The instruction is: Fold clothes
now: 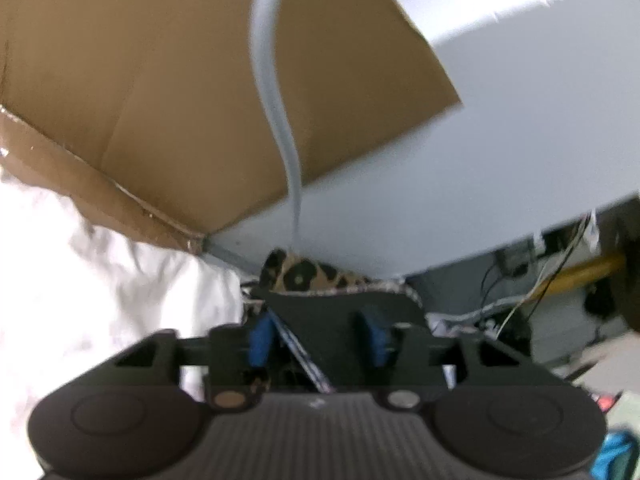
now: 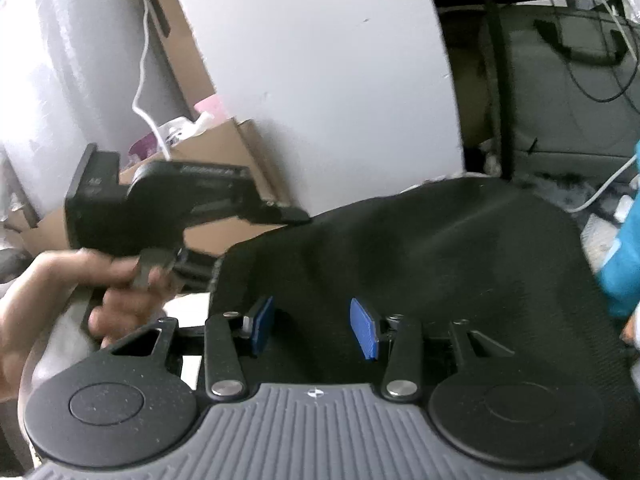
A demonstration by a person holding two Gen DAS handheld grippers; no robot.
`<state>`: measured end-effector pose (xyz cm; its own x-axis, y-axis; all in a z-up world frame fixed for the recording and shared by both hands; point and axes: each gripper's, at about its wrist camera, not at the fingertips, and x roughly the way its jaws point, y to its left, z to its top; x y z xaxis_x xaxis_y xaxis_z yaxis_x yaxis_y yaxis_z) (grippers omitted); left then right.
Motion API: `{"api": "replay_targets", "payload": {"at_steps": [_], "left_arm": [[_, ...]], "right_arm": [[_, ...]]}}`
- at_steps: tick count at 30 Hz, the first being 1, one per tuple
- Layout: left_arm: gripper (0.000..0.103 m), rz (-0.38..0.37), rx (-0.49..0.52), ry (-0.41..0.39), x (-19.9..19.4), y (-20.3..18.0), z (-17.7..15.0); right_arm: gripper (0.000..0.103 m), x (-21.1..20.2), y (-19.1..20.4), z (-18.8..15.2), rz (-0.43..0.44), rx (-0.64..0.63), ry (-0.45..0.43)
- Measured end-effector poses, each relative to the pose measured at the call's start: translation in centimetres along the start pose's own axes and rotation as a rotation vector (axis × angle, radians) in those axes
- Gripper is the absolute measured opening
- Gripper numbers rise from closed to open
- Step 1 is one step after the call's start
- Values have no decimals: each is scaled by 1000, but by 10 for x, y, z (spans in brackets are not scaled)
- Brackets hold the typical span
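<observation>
In the right wrist view a black garment hangs stretched in the air. The left gripper, held by a hand, pinches its upper left edge. My right gripper has blue pads set apart, with black cloth in front of and between them; whether they clamp it does not show. In the left wrist view the left gripper has black cloth between its blue pads. A leopard-print cloth lies just beyond it.
A brown cardboard box and a white wall panel stand ahead of the left gripper, with white fabric at left and a hanging white cable. Cardboard boxes, cables, a black chair frame and blue cloth surround the garment.
</observation>
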<state>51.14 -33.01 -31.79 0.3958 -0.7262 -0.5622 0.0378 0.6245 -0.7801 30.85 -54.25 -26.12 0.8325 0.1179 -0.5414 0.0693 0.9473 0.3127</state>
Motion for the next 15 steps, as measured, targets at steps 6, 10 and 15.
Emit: {"api": "replay_targets", "payload": {"at_steps": [6, 10, 15], "left_arm": [[21, -35, 36, -7, 0, 0, 11], [6, -3, 58, -42, 1, 4, 16], [7, 61, 105, -33, 5, 9, 19]], "right_arm": [[49, 4, 13, 8, 21, -13, -24], [45, 21, 17, -1, 15, -5, 28], [43, 37, 26, -15, -12, -78, 38]]}}
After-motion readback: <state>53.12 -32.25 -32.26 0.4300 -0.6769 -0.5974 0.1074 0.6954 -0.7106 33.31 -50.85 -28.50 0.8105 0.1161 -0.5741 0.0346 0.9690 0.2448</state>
